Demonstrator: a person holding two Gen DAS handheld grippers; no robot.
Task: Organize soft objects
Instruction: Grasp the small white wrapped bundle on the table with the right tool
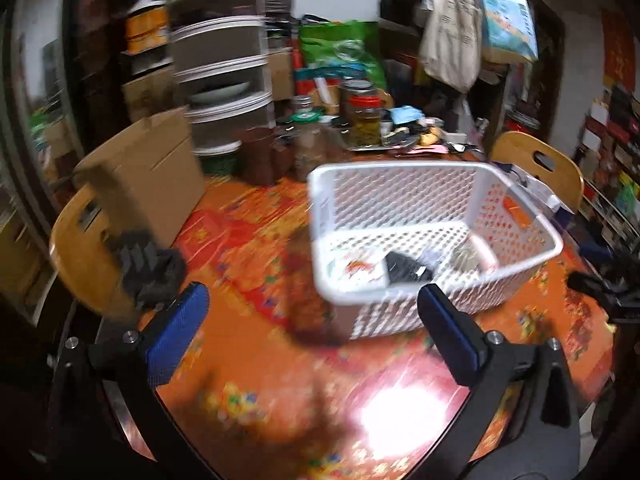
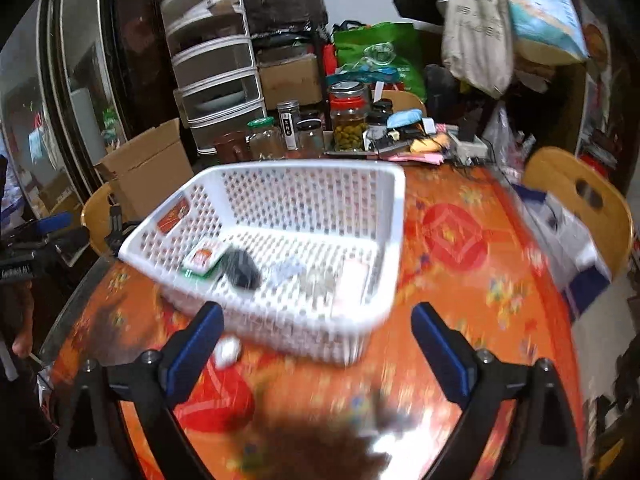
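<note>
Small soft items, among them a dark pouch [image 2: 240, 269] and a flat packet [image 2: 202, 258], lie in the white basket [image 2: 394, 216] on the orange table [image 2: 480, 280]; blur obscures the rest. They look light and limp, best pinched mid-body. Left gripper [image 1: 312, 316] and right gripper [image 2: 316, 334] hover spread wide and empty.

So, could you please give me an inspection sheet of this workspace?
Surface: table under an orange patterned cloth, glare near the front.
Job's things: white basket holding a dark item, a packet and blurred pale pieces; small white object on the cloth beside it.
Clutter: jars, cardboard box, drawer unit.
Grippers: left gripper open, empty; right gripper open, empty.
Cables: dark wires at the far edge.
Surroundings: wooden chairs, hanging tote bag.
</note>
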